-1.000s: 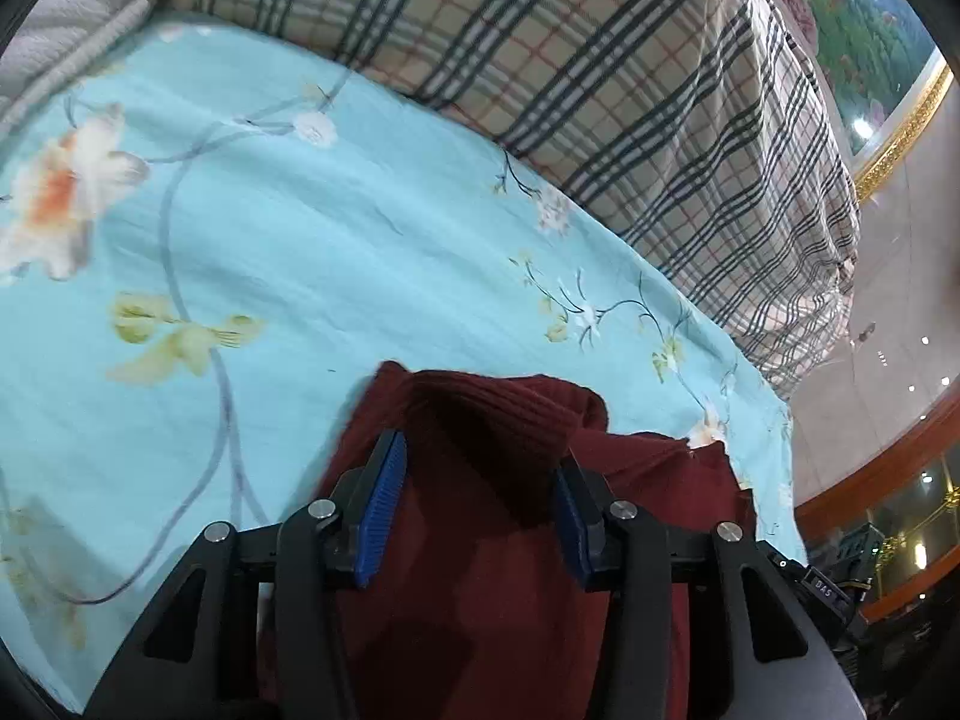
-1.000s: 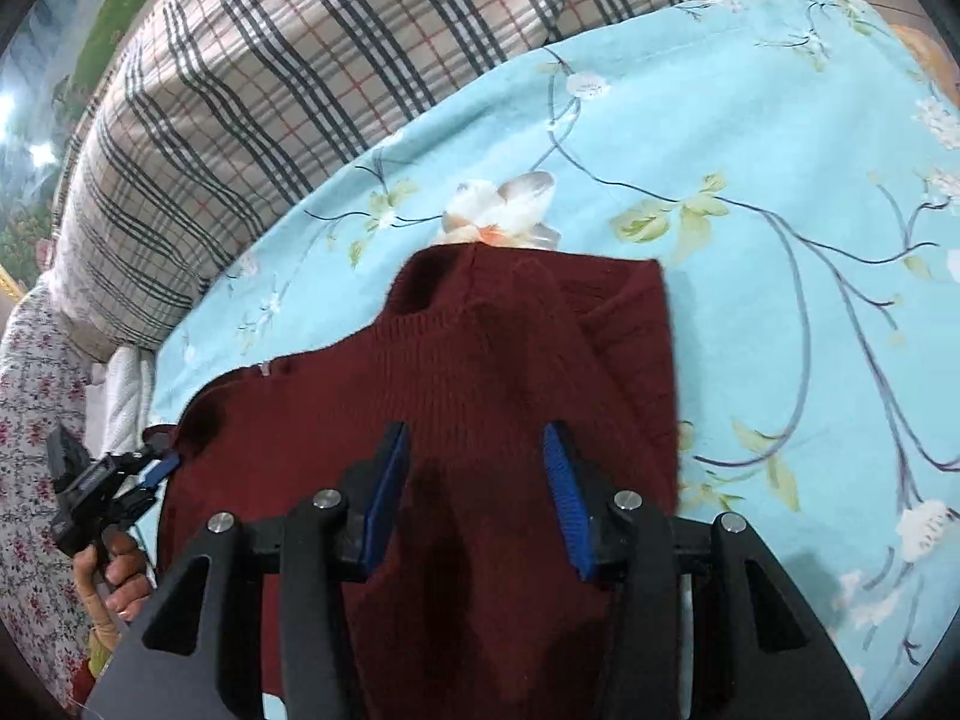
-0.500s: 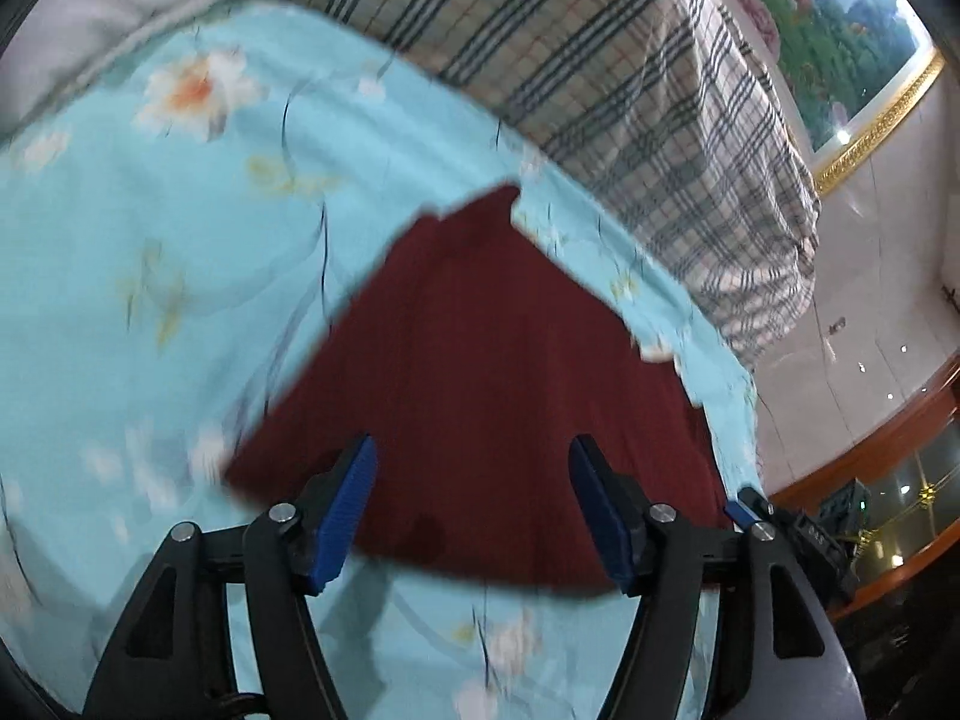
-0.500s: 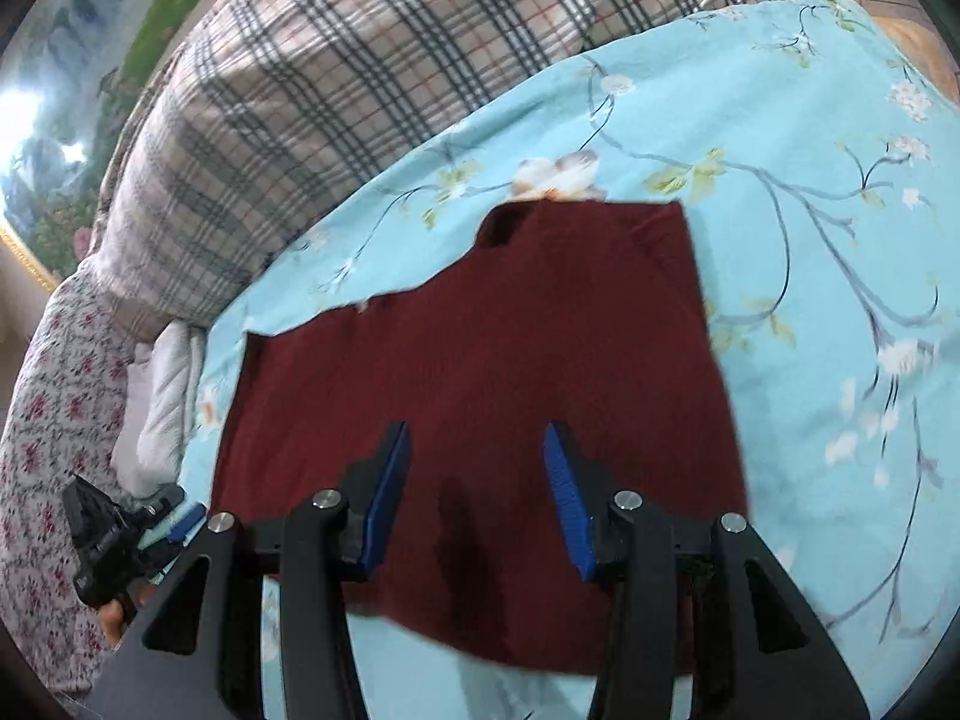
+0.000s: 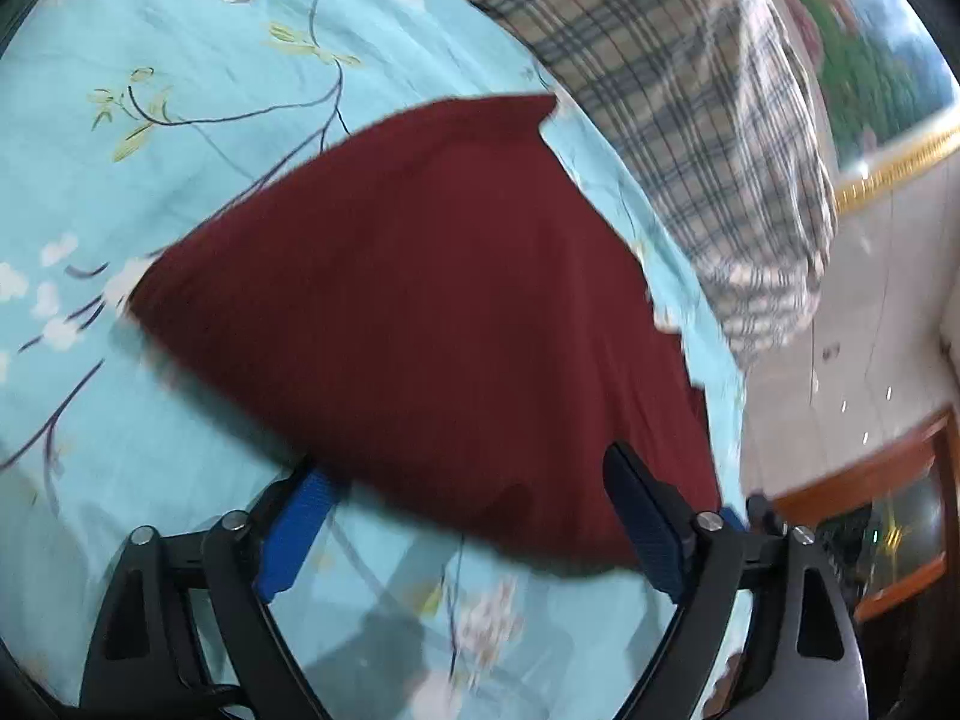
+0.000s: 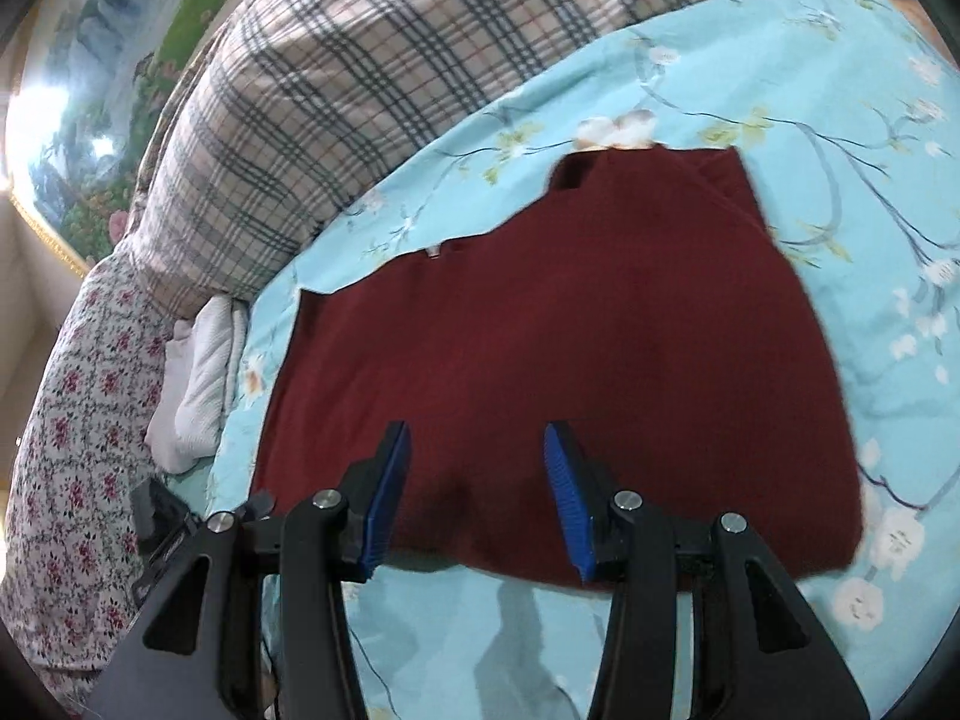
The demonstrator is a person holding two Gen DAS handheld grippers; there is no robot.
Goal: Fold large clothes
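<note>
Change since a second ago: both my grippers were closed-in low on the knit, and they have since let go and pulled back, so the whole folded shape now shows in each view.

Left wrist, sweater: the maroon sweater (image 5: pixel 432 312) lies flat on the floral bedsheet (image 5: pixel 198 180), folded to a compact panel; its far corner points toward the plaid quilt (image 5: pixel 690 90), with a strip of sheet showing between them.

Left wrist, fingers: my left gripper (image 5: pixel 474 510) has its blue pads spread wide and holds nothing; the sweater's near edge lies between them. I cannot tell if the pads touch cloth, as the picture is blurred.

Right wrist, sweater: the same sweater (image 6: pixel 564 348) shows a stepped far edge, with a small pale label there, on the side facing the quilt (image 6: pixel 336 96). Left of the sweater, a white bundle (image 6: pixel 198 378) lies against a flowered cloth (image 6: pixel 72 420).

Right wrist, fingers: my right gripper (image 6: pixel 477 498) is parted too, empty, above the near hem.

Step in hand: I judge one fold is laid and I am lining up for the next.

Doing it well: I would take both near corners evenly, lift only a little, and carry the hem toward the quilt side, matching edges so the stepped edge gets covered.

Risk: thick knit may bunch or slide if one side leads.
</note>
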